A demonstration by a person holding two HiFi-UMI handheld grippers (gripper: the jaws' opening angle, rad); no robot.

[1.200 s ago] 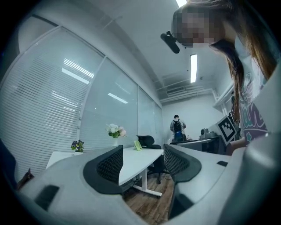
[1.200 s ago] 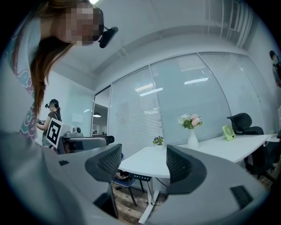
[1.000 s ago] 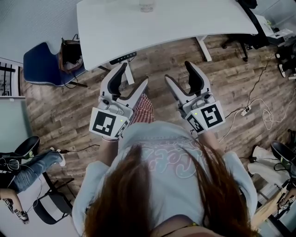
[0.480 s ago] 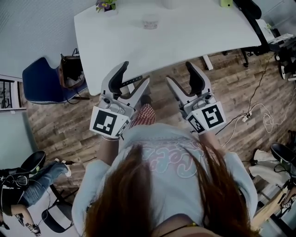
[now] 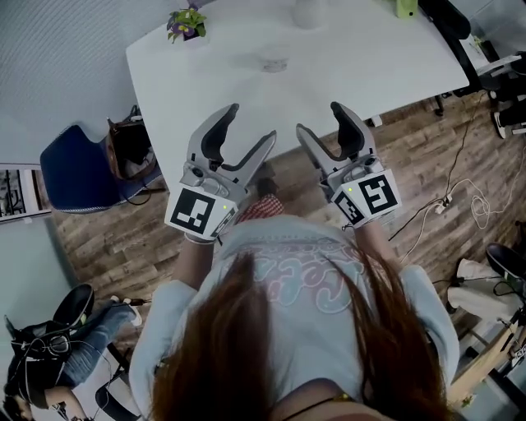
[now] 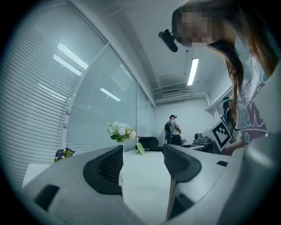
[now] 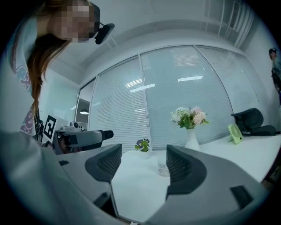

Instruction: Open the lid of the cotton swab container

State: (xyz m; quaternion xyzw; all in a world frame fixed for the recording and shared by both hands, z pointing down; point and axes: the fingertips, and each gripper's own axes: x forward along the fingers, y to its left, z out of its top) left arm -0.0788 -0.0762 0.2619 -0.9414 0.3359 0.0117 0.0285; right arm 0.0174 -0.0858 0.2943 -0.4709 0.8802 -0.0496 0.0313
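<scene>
White table [image 5: 386,74]: cotton swab container [image 5: 274,62] at 12 o'clock, lid on. Left gripper [image 5: 251,122], right gripper [image 5: 318,118] near edge, jaws apart, empty.

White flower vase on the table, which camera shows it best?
The right gripper view: the white flower vase stands nearly whole there, blooms and all. The left gripper view shows only its blooms above a jaw; the head view catches just what looks like its base at the top edge.
</scene>
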